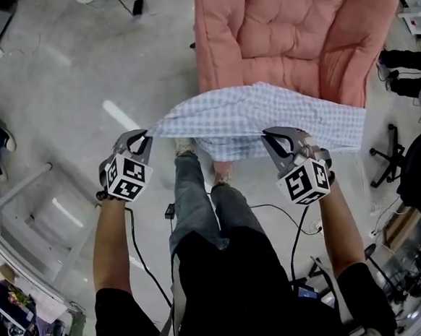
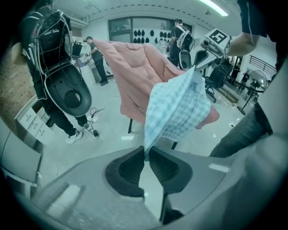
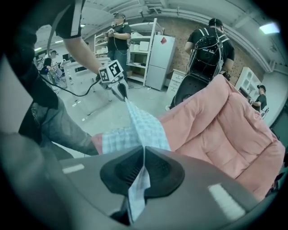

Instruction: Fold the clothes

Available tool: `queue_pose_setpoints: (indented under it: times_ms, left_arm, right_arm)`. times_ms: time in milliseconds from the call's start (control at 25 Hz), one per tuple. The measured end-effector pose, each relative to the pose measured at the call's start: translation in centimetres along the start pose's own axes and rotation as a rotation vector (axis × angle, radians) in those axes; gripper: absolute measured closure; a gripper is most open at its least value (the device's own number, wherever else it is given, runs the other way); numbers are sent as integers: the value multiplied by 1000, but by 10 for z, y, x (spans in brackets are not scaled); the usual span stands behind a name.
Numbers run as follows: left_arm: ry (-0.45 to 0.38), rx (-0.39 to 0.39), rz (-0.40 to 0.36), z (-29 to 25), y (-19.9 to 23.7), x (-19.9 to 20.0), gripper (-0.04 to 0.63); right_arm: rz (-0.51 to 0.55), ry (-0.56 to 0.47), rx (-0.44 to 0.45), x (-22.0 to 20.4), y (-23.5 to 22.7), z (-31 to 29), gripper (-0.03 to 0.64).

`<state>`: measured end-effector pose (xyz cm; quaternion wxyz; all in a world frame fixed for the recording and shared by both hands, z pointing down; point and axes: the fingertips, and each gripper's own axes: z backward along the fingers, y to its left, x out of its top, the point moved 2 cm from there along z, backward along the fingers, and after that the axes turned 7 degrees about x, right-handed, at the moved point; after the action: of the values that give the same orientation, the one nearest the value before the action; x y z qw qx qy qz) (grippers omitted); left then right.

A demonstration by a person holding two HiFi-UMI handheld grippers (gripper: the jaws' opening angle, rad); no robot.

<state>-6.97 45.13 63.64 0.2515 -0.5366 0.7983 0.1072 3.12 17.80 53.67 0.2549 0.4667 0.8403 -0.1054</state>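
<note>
2 grippers: left gripper [image 1: 148, 138], right gripper [image 1: 267, 135], jaws each pinching 1 checked garment [image 1: 264, 112] (stretched between) | 1 pink armchair [image 1: 294, 26]

Pale grey concrete floor [image 1: 58, 74] marked with a white tape strip [image 1: 119, 114]. A pink quilted armchair [image 1: 286, 27] stands on it, with a black office chair [image 1: 402, 159] off to the side. Beyond are a brick wall [image 3: 180, 33], a white fridge [image 3: 160, 63], shelves [image 3: 139, 49] and ceiling strip lights [image 2: 216, 6].
</note>
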Motion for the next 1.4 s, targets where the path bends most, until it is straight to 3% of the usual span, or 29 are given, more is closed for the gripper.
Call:
queue_pose_setpoints:
  times_ms: [520, 920, 1000, 1040, 1080, 1120, 1400]
  left_arm:
    - [63, -5, 53, -18, -52, -49, 551]
    - [129, -48, 76, -39, -89, -71, 542]
    - [152, -60, 85, -45, -92, -75, 513]
    - [166, -73, 92, -47, -94, -76, 468]
    - [176, -90, 101, -48, -96, -77, 408]
    - [178, -107, 110, -47, -98, -77, 388]
    - [131, -119, 107, -41, -88, -63, 385]
  right_arm:
    - [84, 62, 134, -31, 85, -5, 603]
    - [46, 103, 134, -58, 98, -22, 603]
    - [40, 91, 130, -57, 97, -24, 601]
    - [34, 84, 135, -56, 97, -25, 591]
    - [28, 80, 144, -55, 97, -26, 555]
    - [22, 79, 155, -54, 98, -26, 517]
    - [-12, 36, 172, -43, 95, -21, 467]
